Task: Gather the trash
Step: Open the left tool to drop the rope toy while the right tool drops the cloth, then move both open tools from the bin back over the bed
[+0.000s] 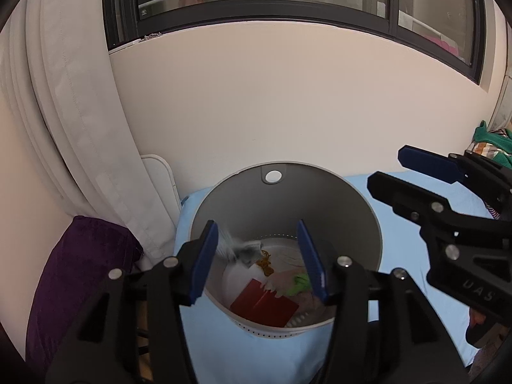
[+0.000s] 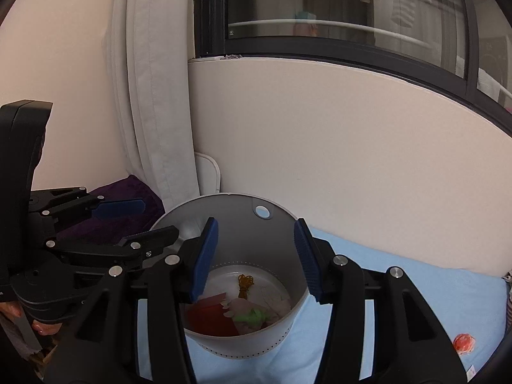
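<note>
Trash lies in the grey bin [image 1: 358, 211] on my blue bedding [image 1: 412, 249]: a red card [image 1: 265, 307], pale paper [image 2: 275, 297], a green scrap [image 2: 254, 315], an orange tangle [image 2: 244, 283]. A blurred grey wad [image 1: 240, 249] hangs inside the bin below my left claw [image 1: 260, 262]. Both claws, left and right [image 2: 257, 259], are spread wide, gripping nothing.

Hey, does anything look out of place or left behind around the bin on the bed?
One orange-red crumpled scrap lies on the blue bedding, apart from the white bin; other scraps are inside. Both grippers, left and right, are open.
</note>
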Demonstrator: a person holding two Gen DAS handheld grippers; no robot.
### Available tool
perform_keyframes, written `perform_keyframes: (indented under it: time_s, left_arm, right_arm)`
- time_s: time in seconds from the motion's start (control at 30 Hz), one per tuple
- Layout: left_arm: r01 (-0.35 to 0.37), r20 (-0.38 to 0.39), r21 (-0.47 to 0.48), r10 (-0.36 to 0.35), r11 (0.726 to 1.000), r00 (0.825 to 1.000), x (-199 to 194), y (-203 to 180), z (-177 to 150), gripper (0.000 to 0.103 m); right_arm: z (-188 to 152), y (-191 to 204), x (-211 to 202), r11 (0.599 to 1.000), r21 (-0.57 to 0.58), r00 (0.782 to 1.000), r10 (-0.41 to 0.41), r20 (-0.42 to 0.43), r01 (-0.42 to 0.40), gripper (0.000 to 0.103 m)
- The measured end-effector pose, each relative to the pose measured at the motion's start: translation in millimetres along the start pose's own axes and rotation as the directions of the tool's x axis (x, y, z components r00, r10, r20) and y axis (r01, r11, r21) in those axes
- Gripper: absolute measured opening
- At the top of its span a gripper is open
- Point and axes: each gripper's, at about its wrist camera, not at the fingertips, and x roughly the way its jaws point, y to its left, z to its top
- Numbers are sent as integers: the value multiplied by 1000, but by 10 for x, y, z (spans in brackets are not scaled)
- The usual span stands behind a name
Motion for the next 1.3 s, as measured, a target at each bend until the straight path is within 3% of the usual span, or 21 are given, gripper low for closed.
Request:
perform_keyframes:
  time_s: [0.73, 0.93, 1.3]
  left_arm:
    - [-5, 17, 45, 5, 999, 1000, -214, -337, -160, 53]
    - [-12, 64, 68, 7, 998, 998, -370, -567, -224, 62]
    - [98, 48, 169, -108, 981, 993, -443, -1252, -401, 62]
  right_arm:
    - [-317, -248, -260, 997, 53, 998, -47, -37, 49, 47]
    - [-472, -389, -380, 993, 96, 996, -70, -57, 75, 48]
    - [-892, -802, -750, 965, 197, 984, -159, -84, 173, 47]
